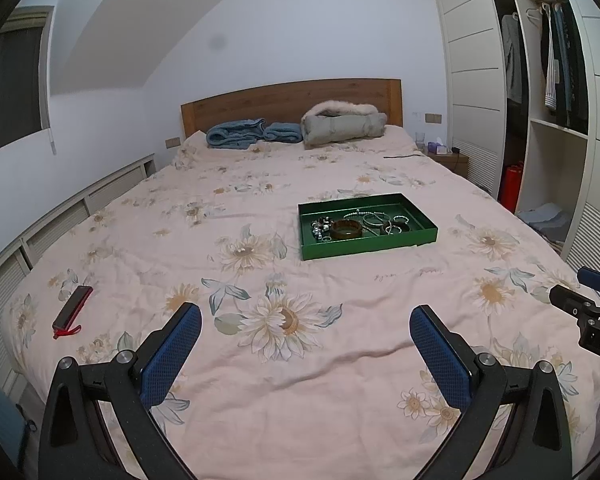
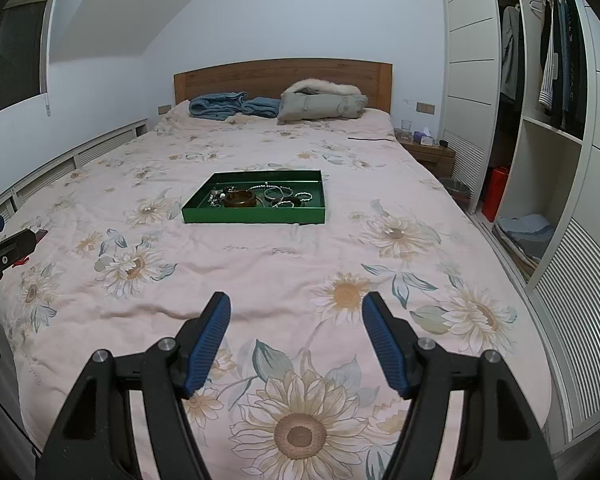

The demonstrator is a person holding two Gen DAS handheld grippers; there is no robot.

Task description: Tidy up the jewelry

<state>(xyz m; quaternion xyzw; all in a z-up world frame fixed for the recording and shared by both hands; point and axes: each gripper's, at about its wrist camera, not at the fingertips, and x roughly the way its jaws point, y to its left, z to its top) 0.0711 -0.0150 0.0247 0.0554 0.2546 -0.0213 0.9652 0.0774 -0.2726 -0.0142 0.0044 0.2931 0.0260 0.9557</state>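
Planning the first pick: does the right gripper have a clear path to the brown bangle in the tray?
Probably yes. The right gripper is open and empty; only bare bedspread lies before the green tray, and the brown bangle sits uncovered.

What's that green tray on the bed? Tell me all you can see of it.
The green tray is a shallow rectangular box with low upright walls, smooth like painted metal or card. It lies flat on the flowered bedspread near the middle of the bed. Inside are a wide brown bangle, several thin silvery bracelets and a heap of small pieces, all near the front. Nothing else touches it.
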